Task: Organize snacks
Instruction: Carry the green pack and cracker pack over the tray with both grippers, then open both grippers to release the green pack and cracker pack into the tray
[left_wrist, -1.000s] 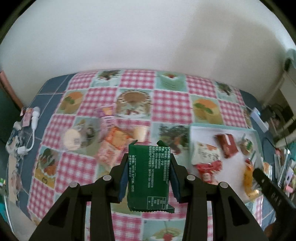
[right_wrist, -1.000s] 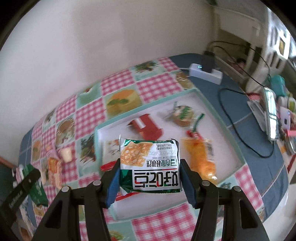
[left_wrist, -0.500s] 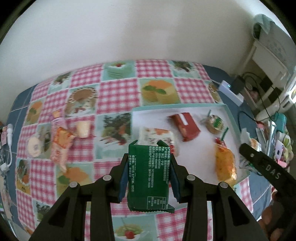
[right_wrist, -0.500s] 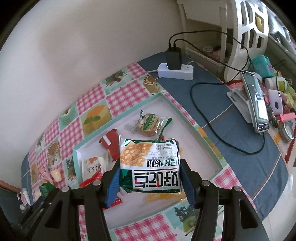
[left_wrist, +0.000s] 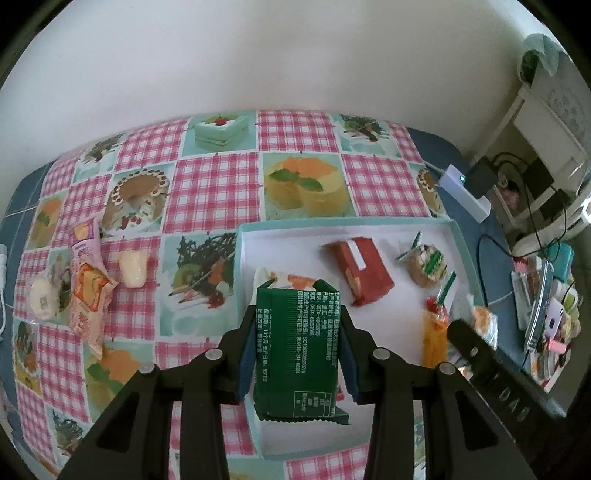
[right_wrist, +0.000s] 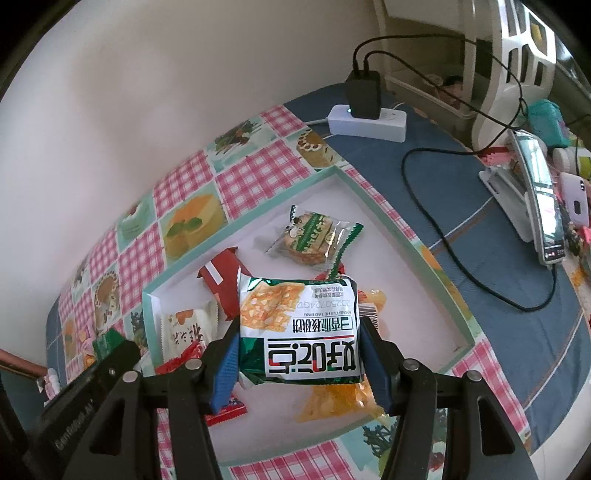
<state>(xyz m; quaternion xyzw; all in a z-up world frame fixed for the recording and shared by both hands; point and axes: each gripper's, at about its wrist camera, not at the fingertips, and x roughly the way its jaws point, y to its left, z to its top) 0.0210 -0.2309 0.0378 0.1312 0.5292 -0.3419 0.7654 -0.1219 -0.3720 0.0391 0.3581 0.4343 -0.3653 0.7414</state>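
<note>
My left gripper (left_wrist: 298, 354) is shut on a dark green snack pack (left_wrist: 298, 347) and holds it above the left part of the white tray (left_wrist: 314, 242). My right gripper (right_wrist: 298, 350) is shut on a white and green cracker pack (right_wrist: 299, 328) above the same tray (right_wrist: 424, 295). In the tray lie a red pack (left_wrist: 364, 269), a green-striped biscuit pack (left_wrist: 424, 264), an orange bag (left_wrist: 434, 332) and a white pack (right_wrist: 186, 330). The right gripper's arm shows in the left wrist view (left_wrist: 498, 380).
Loose snacks lie left of the tray on the checked cloth: an orange pack (left_wrist: 88, 291), a pink pack (left_wrist: 85, 251), a pale jelly cup (left_wrist: 133, 266) and a round white pack (left_wrist: 44, 303). A power strip (right_wrist: 367, 120), cables and a phone stand (right_wrist: 532, 192) sit right.
Both grippers have moved further over the tray with their packs. The left one swung right from the loose snacks; the right one moved closer and lower toward the tray's middle.
</note>
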